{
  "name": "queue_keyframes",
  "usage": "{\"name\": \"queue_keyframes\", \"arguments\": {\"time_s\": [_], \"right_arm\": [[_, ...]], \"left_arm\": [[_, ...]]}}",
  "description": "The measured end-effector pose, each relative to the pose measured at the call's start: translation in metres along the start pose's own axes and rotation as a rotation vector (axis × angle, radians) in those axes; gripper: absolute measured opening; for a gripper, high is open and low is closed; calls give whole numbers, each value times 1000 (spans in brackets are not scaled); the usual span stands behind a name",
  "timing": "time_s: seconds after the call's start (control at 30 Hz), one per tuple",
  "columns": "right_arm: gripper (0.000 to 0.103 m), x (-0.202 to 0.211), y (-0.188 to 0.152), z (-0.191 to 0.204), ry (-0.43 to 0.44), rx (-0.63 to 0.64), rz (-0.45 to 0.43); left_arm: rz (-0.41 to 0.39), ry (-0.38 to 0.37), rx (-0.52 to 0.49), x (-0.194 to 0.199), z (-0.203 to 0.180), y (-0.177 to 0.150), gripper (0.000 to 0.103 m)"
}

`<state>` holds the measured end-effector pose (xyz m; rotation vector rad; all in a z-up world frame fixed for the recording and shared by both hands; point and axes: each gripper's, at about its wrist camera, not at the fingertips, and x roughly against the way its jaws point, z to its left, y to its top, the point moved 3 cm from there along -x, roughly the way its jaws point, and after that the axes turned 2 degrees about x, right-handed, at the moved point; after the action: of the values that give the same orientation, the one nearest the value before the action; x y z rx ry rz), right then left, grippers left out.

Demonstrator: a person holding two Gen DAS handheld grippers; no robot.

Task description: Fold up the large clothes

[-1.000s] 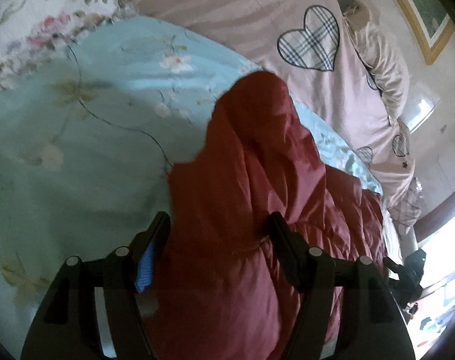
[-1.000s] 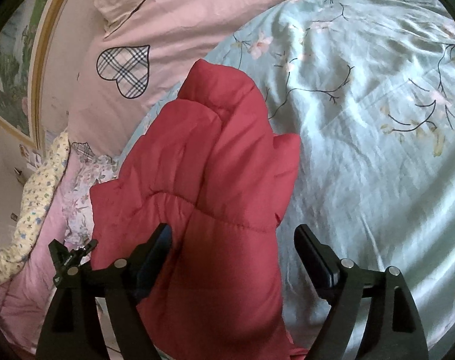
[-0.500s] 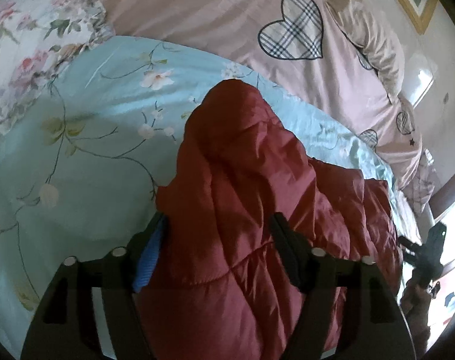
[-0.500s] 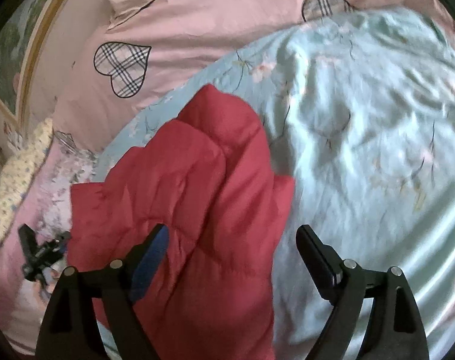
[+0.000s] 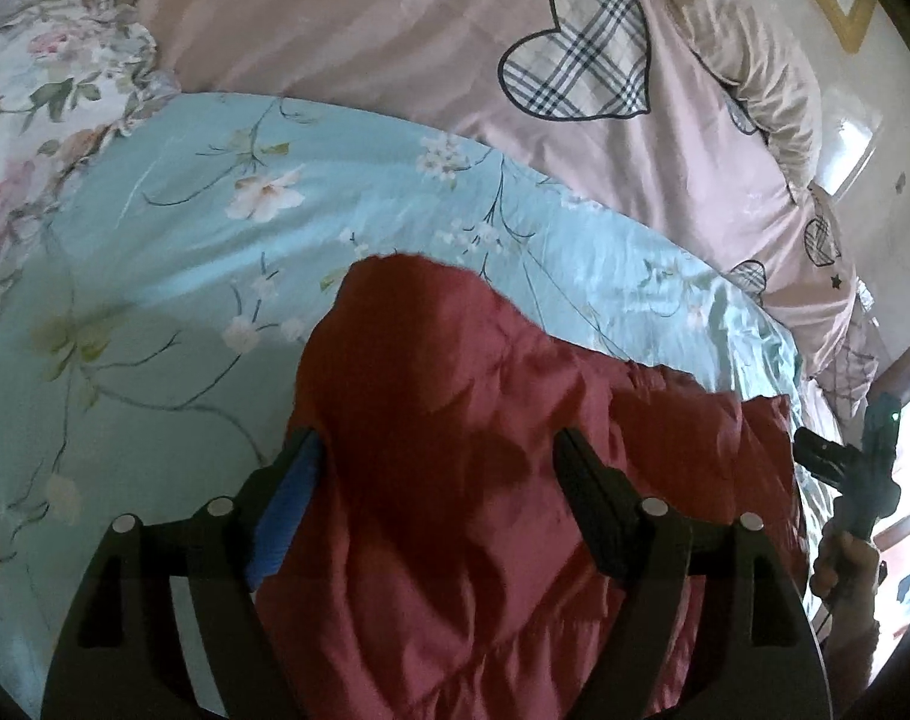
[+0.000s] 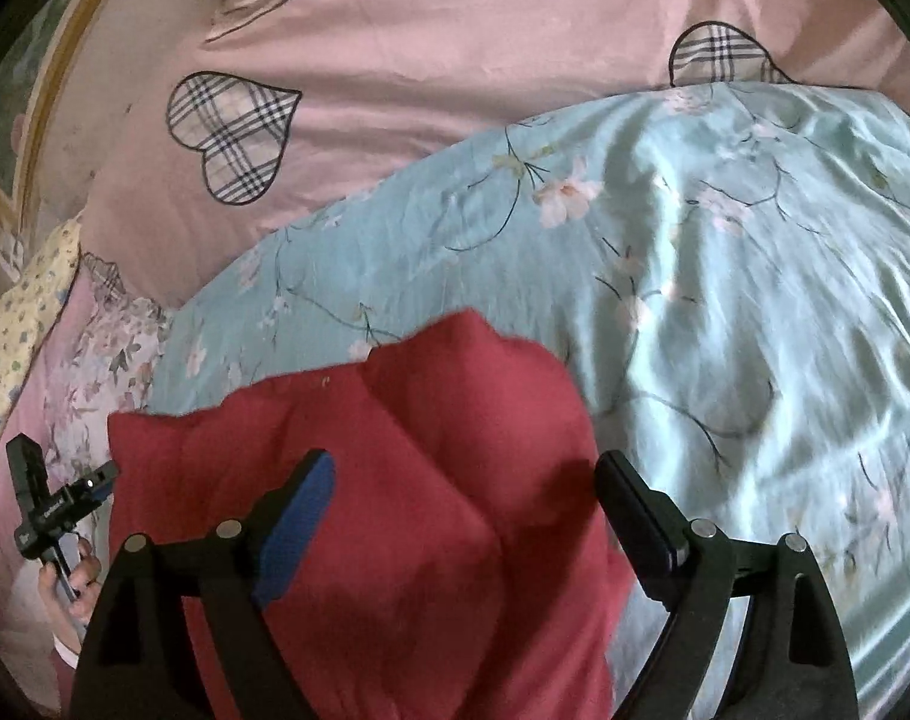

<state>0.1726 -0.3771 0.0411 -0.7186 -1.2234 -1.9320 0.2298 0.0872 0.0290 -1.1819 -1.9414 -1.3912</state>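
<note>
Left wrist view: the left tool (image 5: 437, 480) stands wide open above the red padded garment (image 5: 484, 480); its jaws have just been opening, the cloth lies beneath them, and neither pad presses it. The garment lies folded on the pale blue floral quilt (image 5: 215, 240) on the bed. Behind is a pink cover with plaid hearts (image 5: 574, 48). The right tool (image 6: 460, 504) is likewise wide open over the garment's edge, gripping nothing. A picture frame (image 5: 838, 6) hangs on the wall.
</note>
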Motion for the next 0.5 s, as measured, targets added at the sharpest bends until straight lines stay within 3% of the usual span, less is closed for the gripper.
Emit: {"name": "queue_keyframes", "arguments": {"time_s": [0.5], "right_arm": [[90, -20, 10, 10, -46, 47, 38]], "left_arm": [[36, 65, -28, -22, -6, 11, 79]]}}
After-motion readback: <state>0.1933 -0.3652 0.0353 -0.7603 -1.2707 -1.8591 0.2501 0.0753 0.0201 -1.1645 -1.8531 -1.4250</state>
